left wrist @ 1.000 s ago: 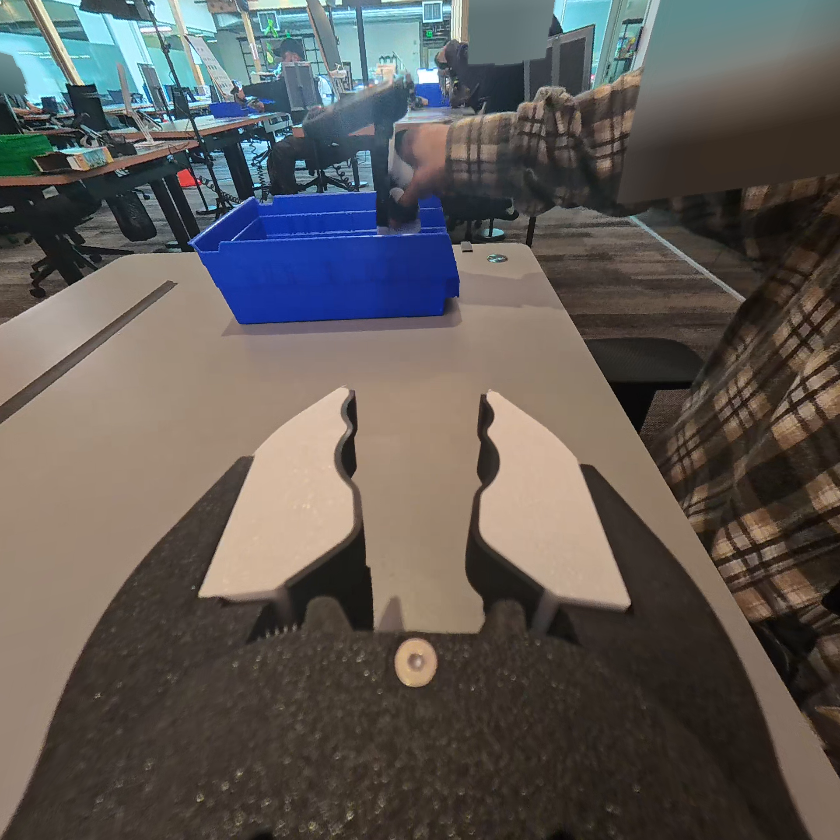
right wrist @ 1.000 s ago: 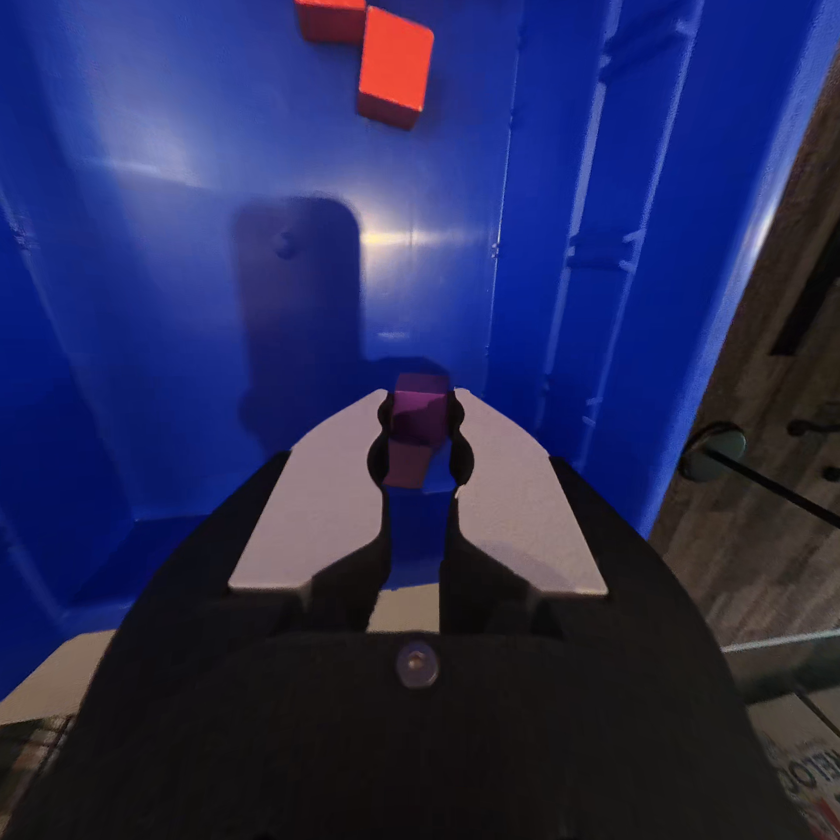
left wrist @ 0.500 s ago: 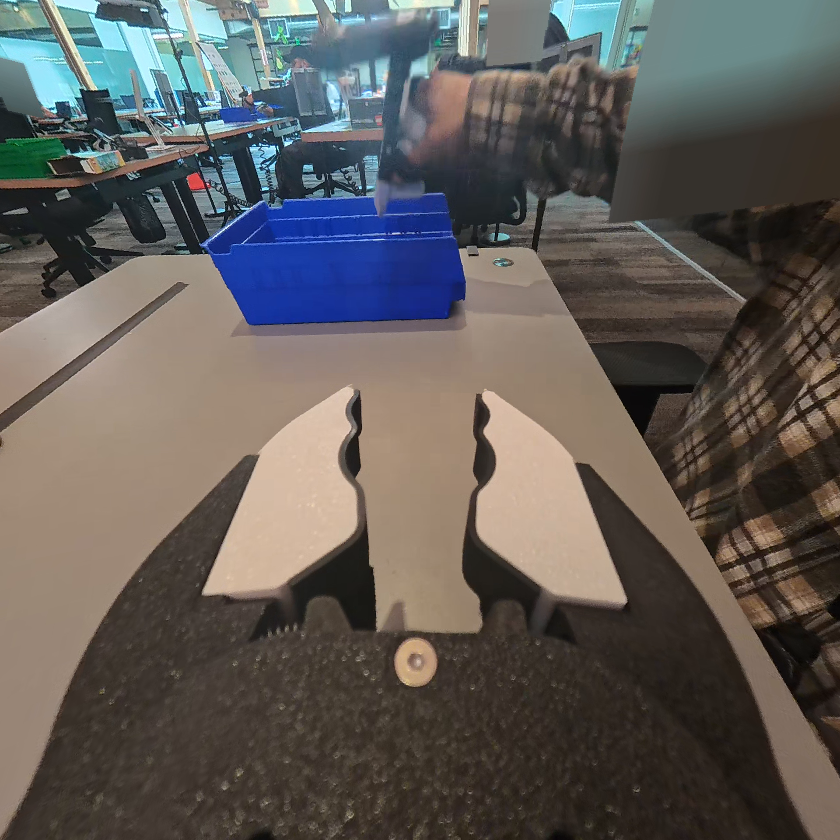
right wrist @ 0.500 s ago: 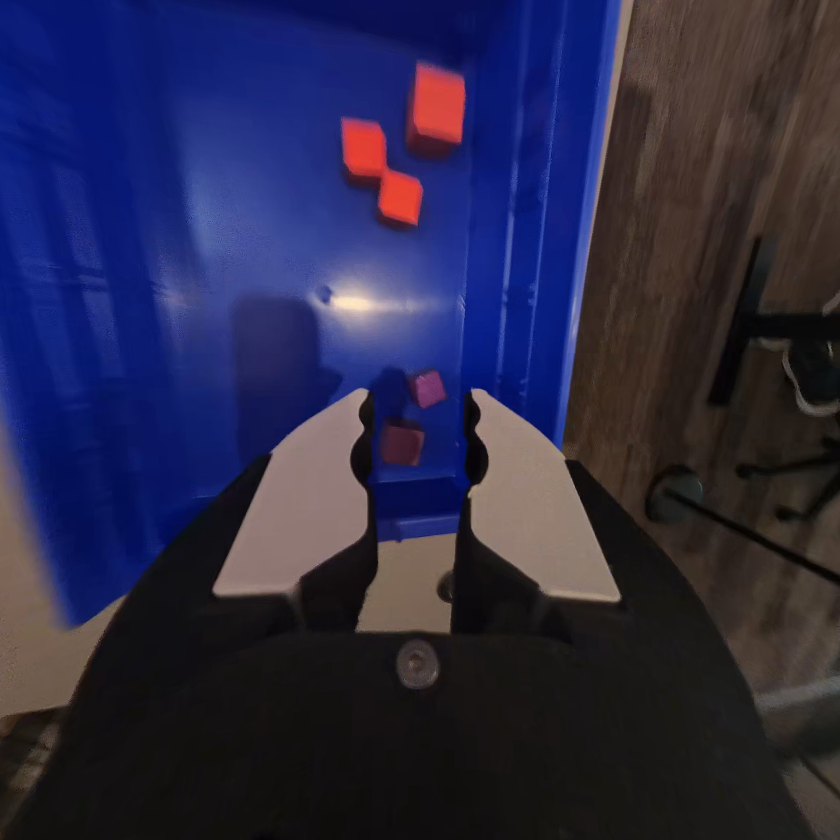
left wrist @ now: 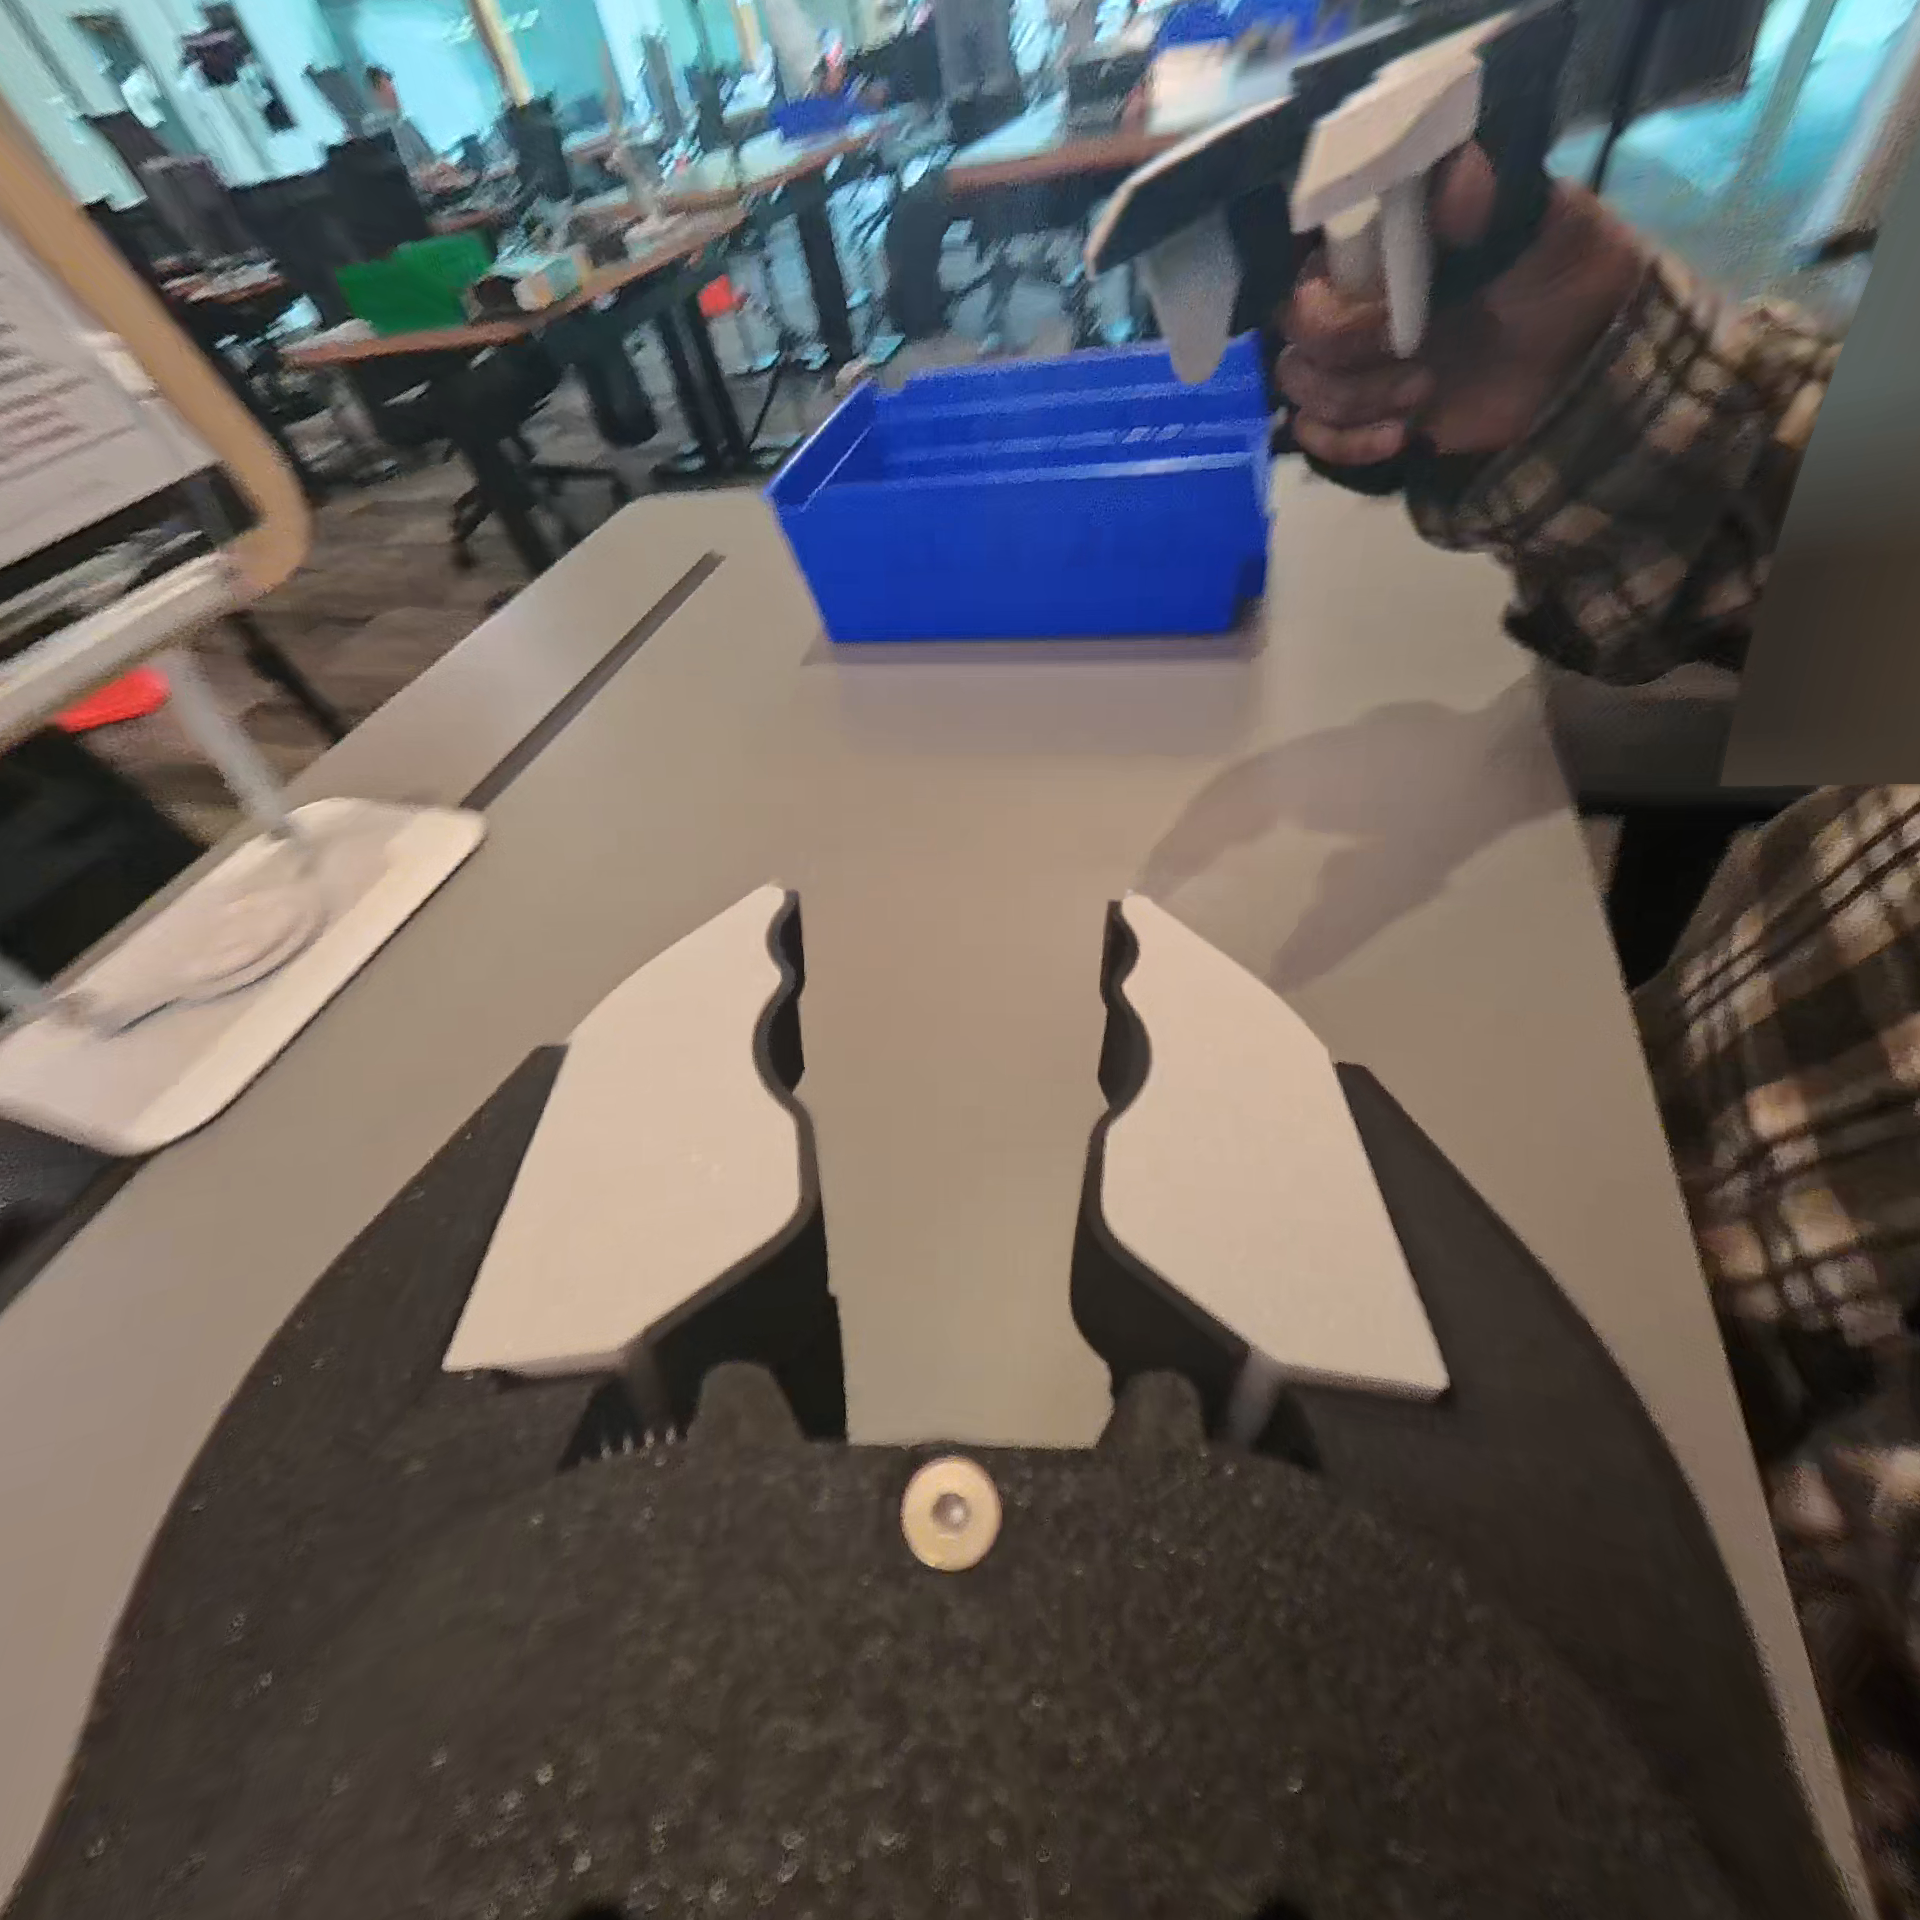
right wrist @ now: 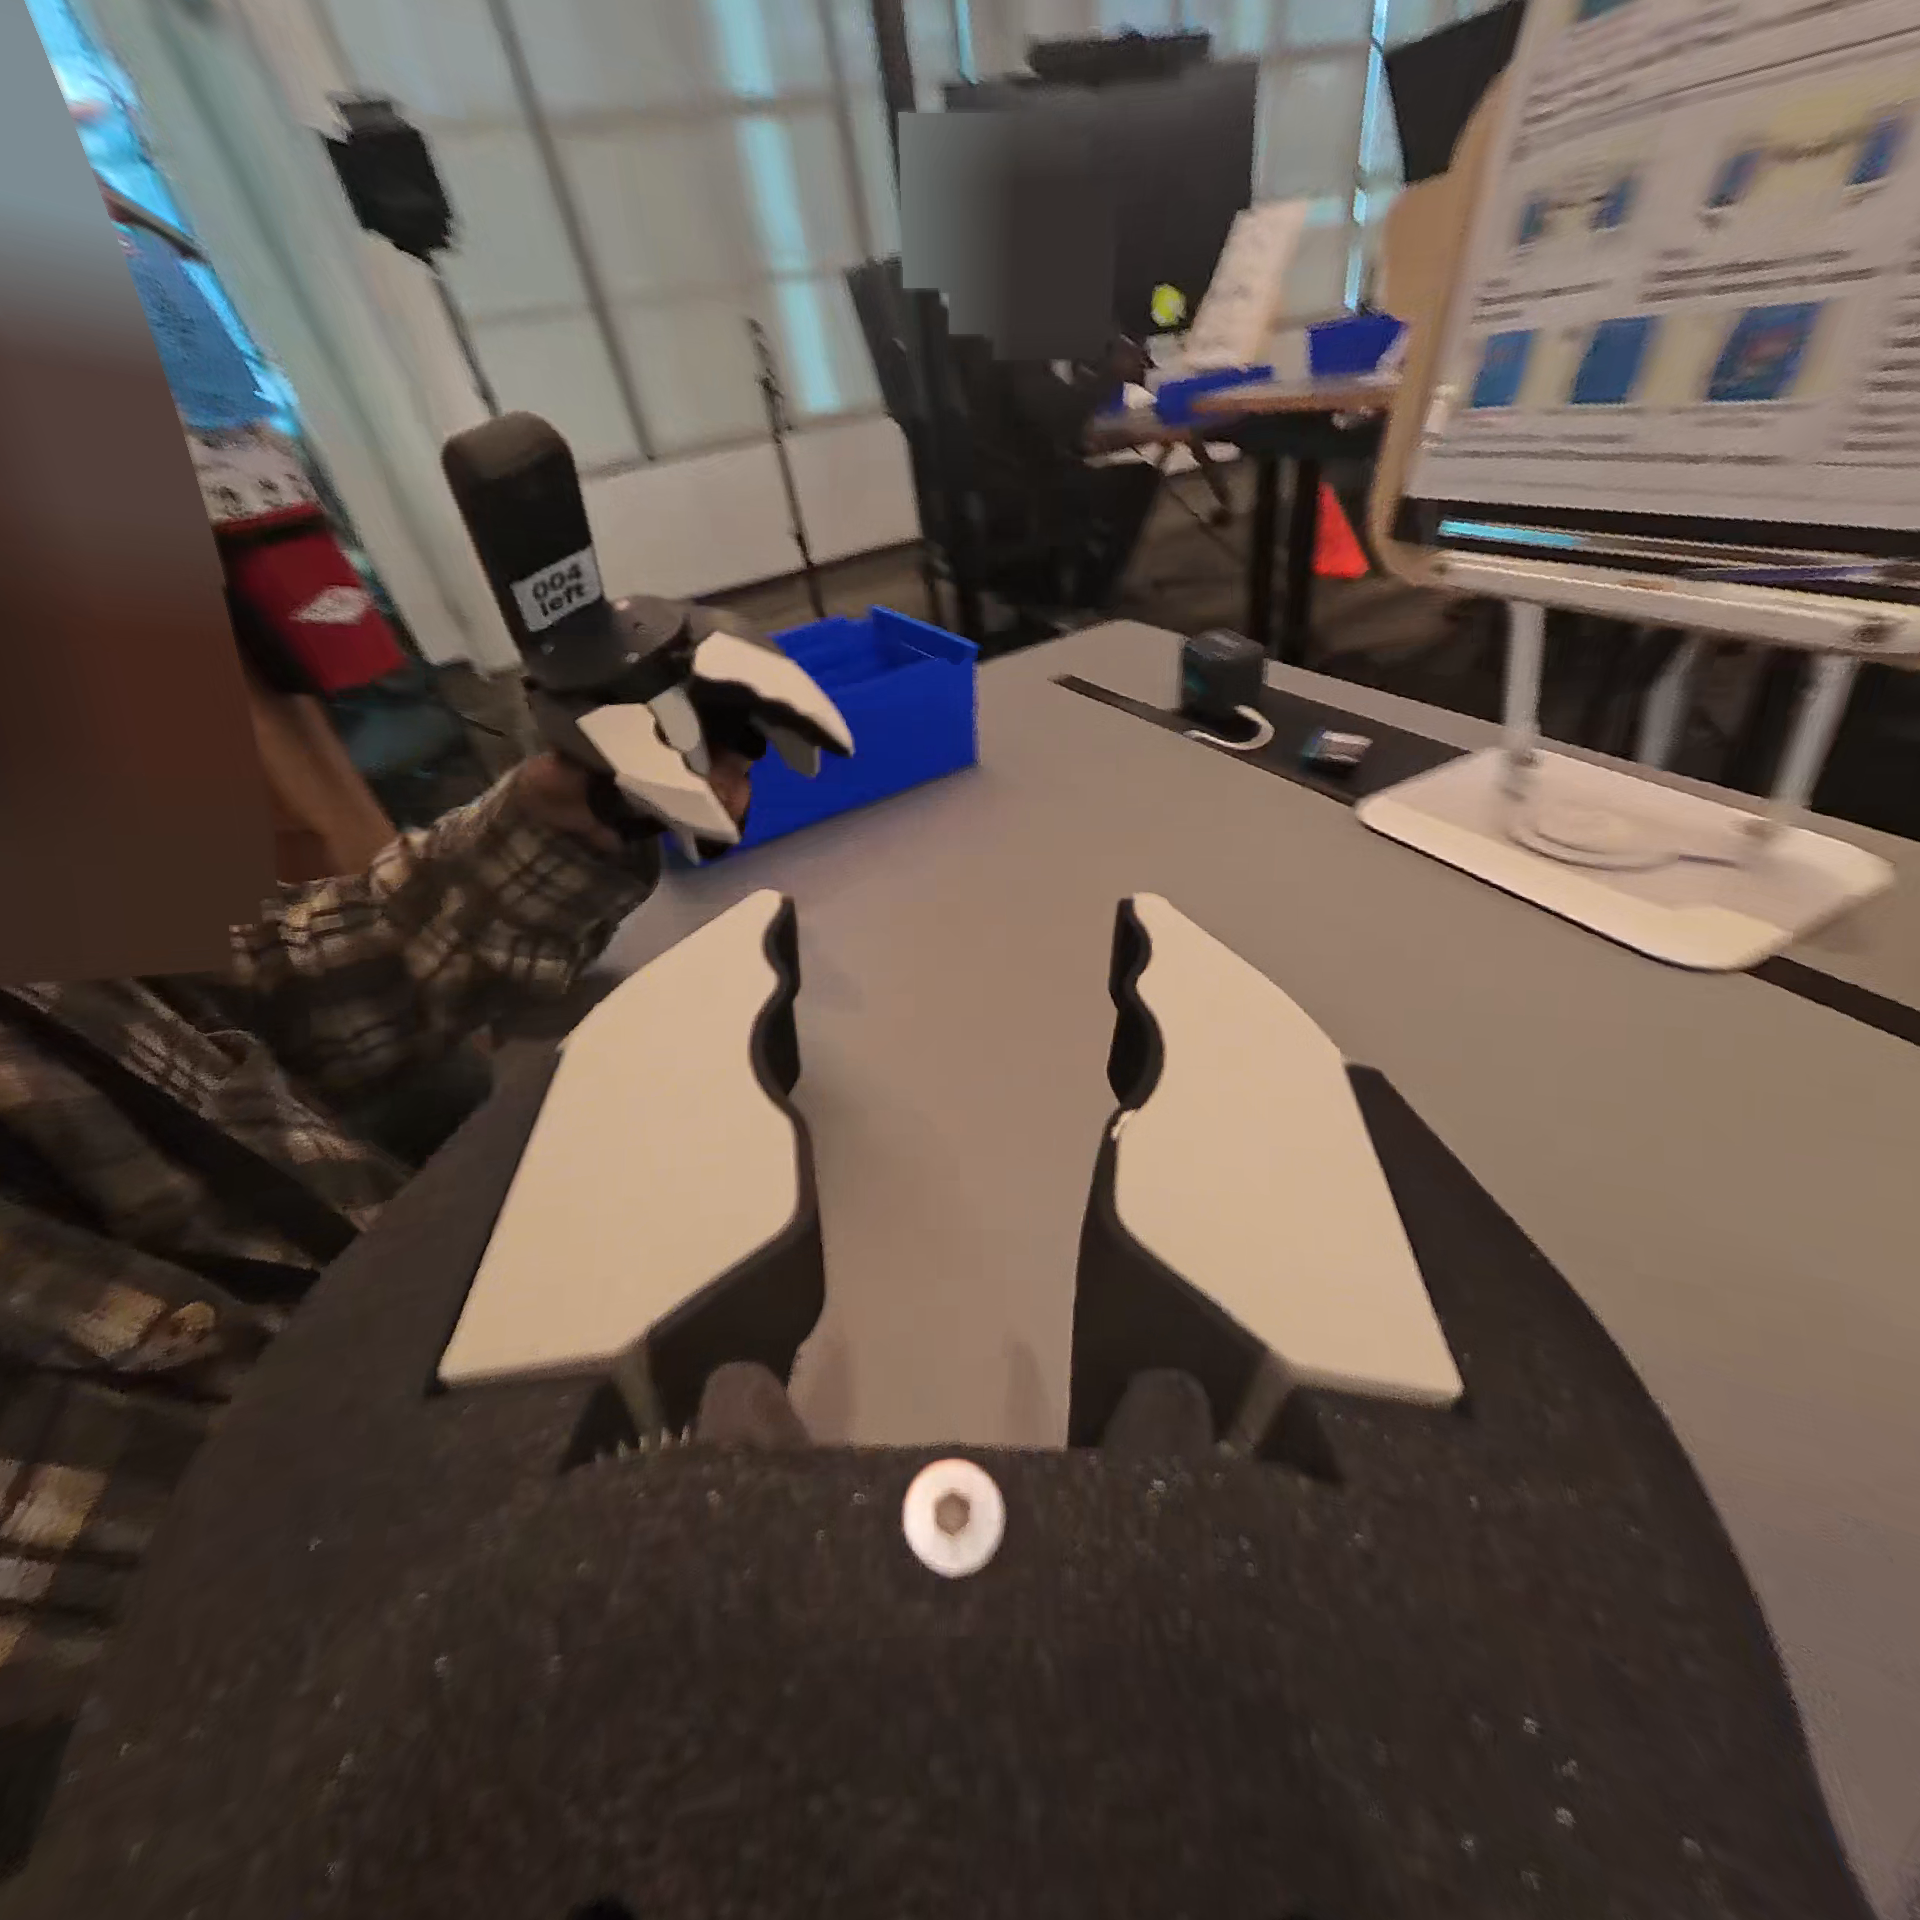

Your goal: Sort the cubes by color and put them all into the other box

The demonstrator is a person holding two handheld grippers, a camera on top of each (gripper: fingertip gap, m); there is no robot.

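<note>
Since purple cube left right gripper point(right wrist: 954, 1023) a second ago inside blue box point(left wrist: 1039, 530), its jaws now gape empty over bare table point(right wrist: 1351, 1039); left gripper point(left wrist: 951, 1023) jaws apart too, empty, box well ahead; cubes out of sight; drop looks done, next cube likely

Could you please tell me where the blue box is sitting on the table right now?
In the left wrist view, the blue box sits at the far end of the grey table, straight ahead, just left of the raised right gripper.
</note>
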